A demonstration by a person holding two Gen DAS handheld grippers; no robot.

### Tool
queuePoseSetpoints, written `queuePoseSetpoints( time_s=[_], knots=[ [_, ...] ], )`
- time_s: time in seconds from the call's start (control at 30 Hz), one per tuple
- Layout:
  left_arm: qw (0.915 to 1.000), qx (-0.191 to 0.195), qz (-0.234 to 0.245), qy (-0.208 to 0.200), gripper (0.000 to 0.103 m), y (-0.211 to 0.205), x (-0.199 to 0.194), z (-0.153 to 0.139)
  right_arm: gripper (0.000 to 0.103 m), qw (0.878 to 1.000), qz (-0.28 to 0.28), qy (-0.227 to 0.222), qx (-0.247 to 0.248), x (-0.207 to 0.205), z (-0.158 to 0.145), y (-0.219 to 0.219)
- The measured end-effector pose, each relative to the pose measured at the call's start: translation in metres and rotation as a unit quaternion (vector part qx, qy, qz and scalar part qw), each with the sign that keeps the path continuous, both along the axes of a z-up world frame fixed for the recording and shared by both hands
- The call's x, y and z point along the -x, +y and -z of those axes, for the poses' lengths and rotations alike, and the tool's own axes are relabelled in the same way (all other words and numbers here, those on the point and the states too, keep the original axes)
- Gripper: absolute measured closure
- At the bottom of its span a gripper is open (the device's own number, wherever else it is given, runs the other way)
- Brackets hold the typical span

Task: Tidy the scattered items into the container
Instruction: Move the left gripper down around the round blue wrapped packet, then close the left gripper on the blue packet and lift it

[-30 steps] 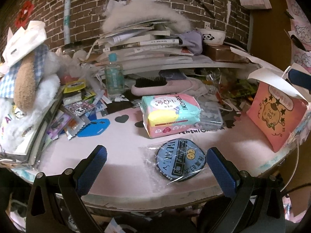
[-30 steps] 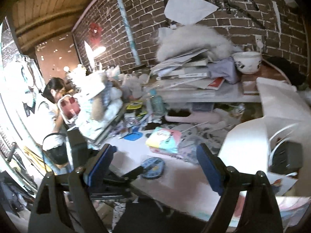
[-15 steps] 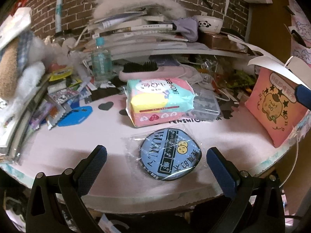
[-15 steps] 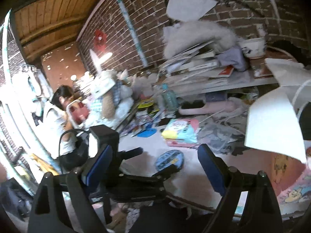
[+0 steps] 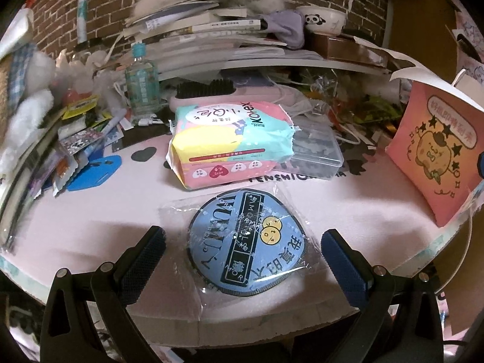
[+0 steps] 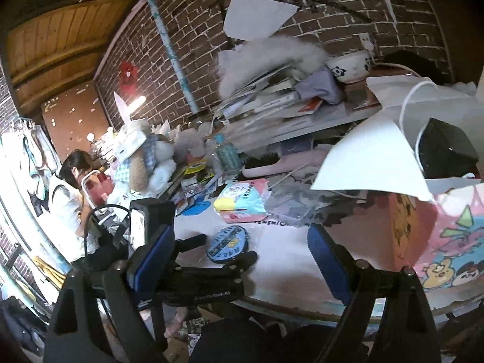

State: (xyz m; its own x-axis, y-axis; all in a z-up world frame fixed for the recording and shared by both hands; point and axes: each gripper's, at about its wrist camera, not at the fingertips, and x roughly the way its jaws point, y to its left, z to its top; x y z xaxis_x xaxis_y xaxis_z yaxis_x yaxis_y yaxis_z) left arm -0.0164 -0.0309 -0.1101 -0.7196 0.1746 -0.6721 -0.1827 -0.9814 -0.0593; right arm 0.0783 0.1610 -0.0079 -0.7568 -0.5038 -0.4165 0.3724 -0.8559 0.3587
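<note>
The left wrist view is aimed steeply down from close over the counter's (image 5: 90, 236) near edge. The right wrist view is set farther back and to the right, angled leftward. The round blue badge (image 5: 246, 242) and brick wall (image 6: 332, 15) are shared.

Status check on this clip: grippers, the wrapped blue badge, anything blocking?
Left gripper open, straddling the wrapped blue badge, not gripping. Right gripper open, empty. Tissue pack just behind the badge; pink paper bag open at right.

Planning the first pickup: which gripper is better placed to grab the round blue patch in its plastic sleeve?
Left. The left gripper is open with the round blue patch between its fingers; the right gripper is open but off to the side, farther away.
</note>
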Motion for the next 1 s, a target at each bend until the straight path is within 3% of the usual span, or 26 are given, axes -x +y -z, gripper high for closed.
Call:
queuePoseSetpoints(
  time_s=[0.23, 0.4, 0.8, 1.0],
  knots=[
    [1.0, 0.009, -0.002, 0.0, 0.006, 0.002, 0.002, 0.001, 0.015, 1.0, 0.001, -0.005, 0.006, 0.0, 0.004, 0.007],
    [0.9999, 0.013, 0.001, 0.0, 0.02, 0.003, 0.003, 0.0, 0.015, 1.0, 0.002, -0.007, 0.011, 0.001, 0.005, 0.01],
    [1.0, -0.002, 0.008, -0.004, 0.04, 0.002, 0.0, -0.005, 0.015, 1.0, 0.003, -0.006, 0.018, -0.001, 0.005, 0.014],
    [1.0, -0.001, 0.008, -0.003, 0.043, 0.001, -0.001, -0.007, 0.015, 1.0, 0.002, -0.005, 0.019, -0.002, 0.004, 0.016]
  ],
)
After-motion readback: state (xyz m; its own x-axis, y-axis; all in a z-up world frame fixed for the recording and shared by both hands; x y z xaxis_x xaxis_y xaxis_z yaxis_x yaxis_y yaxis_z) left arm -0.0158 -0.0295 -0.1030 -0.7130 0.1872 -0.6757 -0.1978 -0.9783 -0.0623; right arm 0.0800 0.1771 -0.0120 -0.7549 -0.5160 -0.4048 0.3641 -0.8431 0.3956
